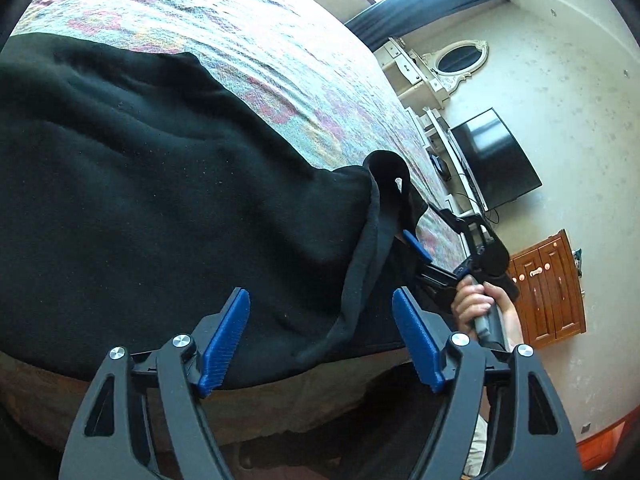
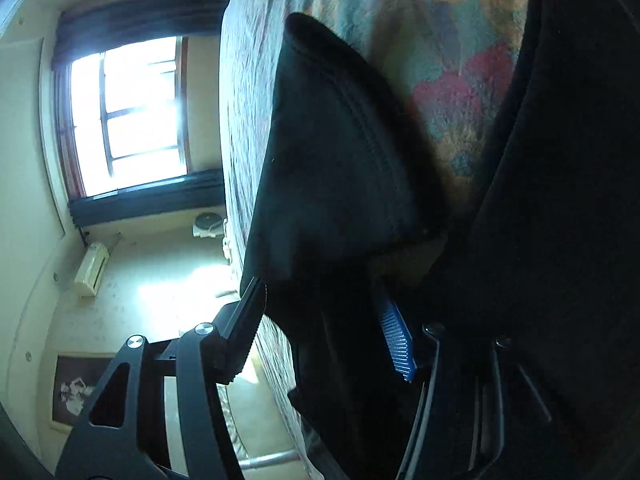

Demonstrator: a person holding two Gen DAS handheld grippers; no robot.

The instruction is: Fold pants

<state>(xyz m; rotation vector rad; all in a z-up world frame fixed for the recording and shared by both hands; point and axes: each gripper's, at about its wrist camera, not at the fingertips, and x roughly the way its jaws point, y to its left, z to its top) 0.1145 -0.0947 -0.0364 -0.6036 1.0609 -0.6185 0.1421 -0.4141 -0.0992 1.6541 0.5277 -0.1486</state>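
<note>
Pants: the black fleece pants (image 1: pixel 160 200) lie spread over the patterned bedspread (image 1: pixel 248 40), filling the left wrist view from 9 o'clock to the centre; the near hem hangs over the bed edge (image 1: pixel 280 400) at 6 o'clock.

Left gripper: the left gripper (image 1: pixel 320 344) is spread wide, blue pads on either side of a rolled cloth edge (image 1: pixel 352 296) at 6 o'clock, with nothing pinched.

Right gripper: the right gripper (image 2: pixel 320 328) has a thick bunch of the pants (image 2: pixel 332 160) between its fingers; they are not fully together, and whether the pads are biting cannot be told from the dark wrist view. In the left view it sits at 4 o'clock, held by the right hand (image 1: pixel 480 304).

Risk, slip: fleece is bulky and soft, so a loose pinch may let the bunch slide out when lifted.

Risk, uneven fold: with only one side held, the cloth may twist or drag, and the overhanging hem could pull the pants off the bed.

Risk, snag: the left pads may catch only one layer of the rolled edge.

Edges: the bed edge runs close beneath both tools.

Open room: bare bedspread lies toward 12 o'clock, well apart from the television (image 1: pixel 496 156) and wooden cabinet (image 1: pixel 548 288) at 3 o'clock.
</note>
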